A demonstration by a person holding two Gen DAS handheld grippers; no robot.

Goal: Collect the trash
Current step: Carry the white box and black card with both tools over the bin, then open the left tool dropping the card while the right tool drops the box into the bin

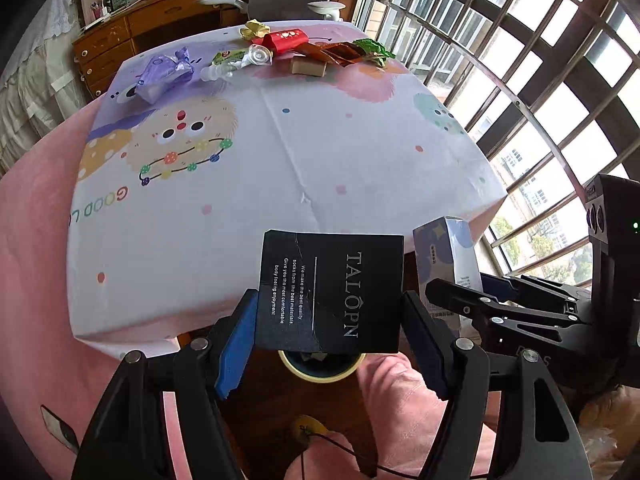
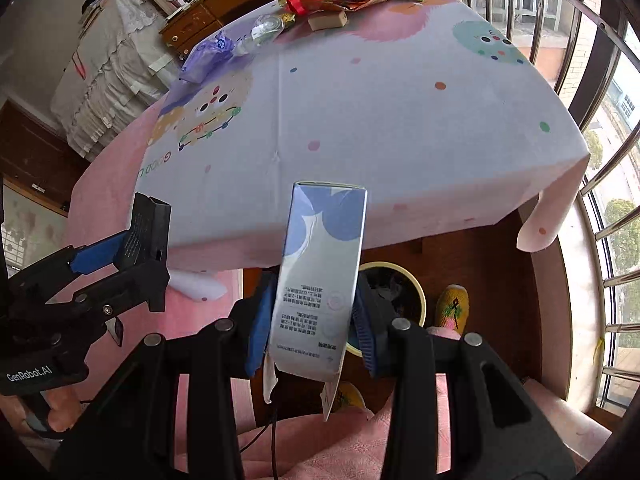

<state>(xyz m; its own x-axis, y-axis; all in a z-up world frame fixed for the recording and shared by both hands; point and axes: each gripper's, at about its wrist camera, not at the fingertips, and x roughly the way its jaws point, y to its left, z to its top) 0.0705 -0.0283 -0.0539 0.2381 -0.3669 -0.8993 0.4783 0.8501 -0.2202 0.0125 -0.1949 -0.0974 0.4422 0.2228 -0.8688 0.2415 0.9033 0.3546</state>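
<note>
My left gripper [image 1: 330, 306] is shut on a black box [image 1: 332, 280] printed "TALOPN", held past the near table edge above a yellow-rimmed bin [image 1: 320, 378] on the floor. My right gripper [image 2: 314, 292] is shut on a tall white and blue carton [image 2: 324, 264], also over the bin [image 2: 416, 284]. Each view shows the other tool: the right gripper [image 1: 472, 300] with the carton [image 1: 446, 252], and the left gripper [image 2: 132, 264] with the black box [image 2: 148, 228]. More trash lies at the table's far end: a red wrapper [image 1: 286, 40], a green wrapper [image 1: 374, 50], a purple bag [image 1: 168, 72], a clear bottle [image 1: 240, 64].
The table [image 1: 340, 148] wears a cartoon-print cloth [image 2: 400, 120] over pink cloth. A barred window [image 1: 540, 80] runs along the right. A wooden dresser [image 1: 160, 20] stands behind. A person's pink-clad legs and yellow slipper [image 2: 452, 308] are beside the bin.
</note>
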